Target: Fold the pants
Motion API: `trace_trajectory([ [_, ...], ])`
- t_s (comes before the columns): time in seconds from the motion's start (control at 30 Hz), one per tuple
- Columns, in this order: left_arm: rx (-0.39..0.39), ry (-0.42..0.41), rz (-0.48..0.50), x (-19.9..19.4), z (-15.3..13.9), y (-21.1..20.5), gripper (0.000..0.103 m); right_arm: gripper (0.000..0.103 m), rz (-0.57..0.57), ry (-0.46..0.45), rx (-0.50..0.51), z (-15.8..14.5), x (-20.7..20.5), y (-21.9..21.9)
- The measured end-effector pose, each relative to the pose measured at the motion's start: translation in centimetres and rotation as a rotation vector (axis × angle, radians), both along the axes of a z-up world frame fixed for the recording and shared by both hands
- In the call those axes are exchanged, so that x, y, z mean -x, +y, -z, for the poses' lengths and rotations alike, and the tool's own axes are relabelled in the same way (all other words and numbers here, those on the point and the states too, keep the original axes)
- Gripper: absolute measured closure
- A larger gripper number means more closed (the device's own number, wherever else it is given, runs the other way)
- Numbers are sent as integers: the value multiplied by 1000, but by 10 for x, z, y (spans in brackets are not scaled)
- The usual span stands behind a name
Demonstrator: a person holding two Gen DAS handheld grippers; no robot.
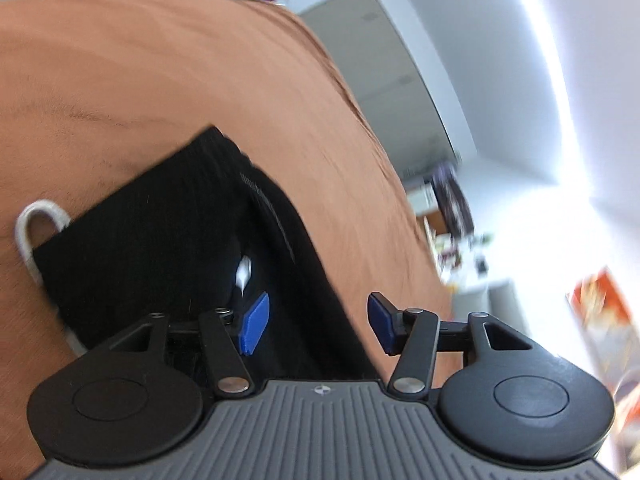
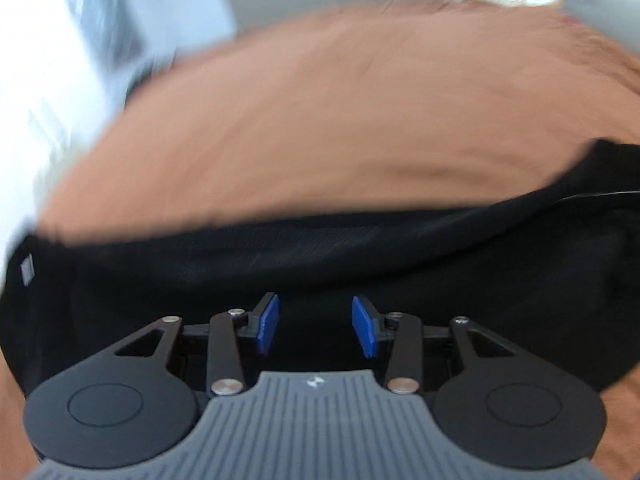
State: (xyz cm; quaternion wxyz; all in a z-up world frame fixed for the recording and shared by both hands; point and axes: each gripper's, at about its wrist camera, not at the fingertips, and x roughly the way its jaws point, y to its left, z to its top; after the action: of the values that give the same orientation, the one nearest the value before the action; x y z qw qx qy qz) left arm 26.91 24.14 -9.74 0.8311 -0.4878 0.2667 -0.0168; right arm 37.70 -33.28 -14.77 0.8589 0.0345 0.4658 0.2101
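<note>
the black soft-knit folded pants are seen lying on the rust-orange bedspread, at about eight o'clock in the left wrist view, with a white drawstring loop showing at nine o'clock. the cloth is judged light, limp and not slippery; a folded edge or corner is best pinched. the long axis appears to run from eight towards one o'clock. the left gripper is held moderately wide, nothing between its pads. the right gripper stands narrower, also empty, over the cloth.
</note>
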Motion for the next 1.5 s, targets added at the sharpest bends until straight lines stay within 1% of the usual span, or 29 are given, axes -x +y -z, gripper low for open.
trace_trajectory([
  [0.03, -32, -1, 16, 6, -2, -7, 38, 65, -30, 40, 25, 9, -5, 18],
  [0.1, -86, -1, 49, 20, -9, -21, 38, 64, -46, 63, 80, 18, -15, 49],
  [0.13, -111, 0, 63, 26, -9, -28, 36, 64, -36, 49, 97, 19, -24, 61],
  [0.17, -130, 6, 74, 31, -14, -23, 35, 66, -22, 38, 94, 17, -32, 69],
  [0.2, -152, 15, 83, 35, -15, -26, 34, 71, 7, 13, 71, 12, -41, 75],
  [0.23, -167, 22, 87, 44, -16, -27, 33, 71, 50, -45, 26, 4, -48, 76],
  [0.3, -188, 43, 85, 49, -15, -26, 31, 71, 139, -207, -97, -18, -52, 61],
  [0.33, -194, 52, 80, 52, -20, -25, 28, 71, 186, -254, -138, -27, -50, 53],
  [0.37, -200, 58, 70, 60, -19, -15, 25, 70, 229, -267, -184, -33, -49, 43],
  [0.43, -208, 68, 43, 68, -18, -11, 12, 71, 269, -259, -268, -40, -42, 16],
  [0.47, -201, 74, 27, 76, -17, -3, 12, 68, 277, -267, -277, -41, -35, 0],
  [0.5, -180, 86, 7, 80, -12, 4, 12, 63, 290, -280, -266, -44, -28, -7],
  [0.53, -144, 95, -11, 80, -7, 9, 12, 60, 312, -292, -250, -45, -18, -27],
  [0.57, -93, 98, -31, 79, 0, 14, 12, 52, 340, -296, -246, -44, -10, -47],
  [0.6, -37, 93, -50, 79, 8, 19, 12, 45, 380, -291, -254, -42, -2, -68],
  [0.63, 11, 87, -66, 78, 16, 22, 12, 44, 423, -279, -267, -39, 7, -87],
  [0.7, 73, 86, -91, 68, 33, 24, 12, 43, 514, -239, -293, -25, 31, -134],
  [0.77, 111, 88, -112, 61, 49, 27, 12, 42, 578, -181, -311, -6, 52, -176],
  [0.87, 169, 100, -153, 44, 66, 30, 11, 40, 631, -84, -332, 23, 75, -221],
  [0.93, 212, 107, -176, 38, 75, 33, 0, 35, 662, -20, -391, 45, 81, -240],
  [0.97, 234, 117, -191, 34, 81, 36, 0, 35, 675, 5, -427, 53, 80, -245],
  [1.07, 255, 132, -210, 26, 86, 40, 0, 32, 721, 45, -530, 72, 78, -252],
  [1.1, 263, 133, -230, 27, 86, 41, 0, 31, 737, 50, -552, 67, 64, -257],
  [1.17, 282, 109, -293, 38, 85, 38, 0, 27, 766, 55, -590, 74, 54, -256],
  [1.23, 239, 83, -338, 48, 81, 32, 0, 27, 796, 51, -607, 77, 43, -254],
  [1.3, 200, 92, -322, 45, 80, 27, 0, 21, 831, 42, -618, 78, 33, -246],
  [1.37, 183, 115, -312, 39, 80, 25, 0, 17, 877, 37, -646, 78, 16, -245],
  [1.4, 184, 113, -313, 37, 79, 25, 0, 16, 906, 35, -649, 79, 3, -243],
  [1.5, 183, 129, -307, 26, 76, 25, 0, 16, 974, 28, -611, 69, -10, -230],
])
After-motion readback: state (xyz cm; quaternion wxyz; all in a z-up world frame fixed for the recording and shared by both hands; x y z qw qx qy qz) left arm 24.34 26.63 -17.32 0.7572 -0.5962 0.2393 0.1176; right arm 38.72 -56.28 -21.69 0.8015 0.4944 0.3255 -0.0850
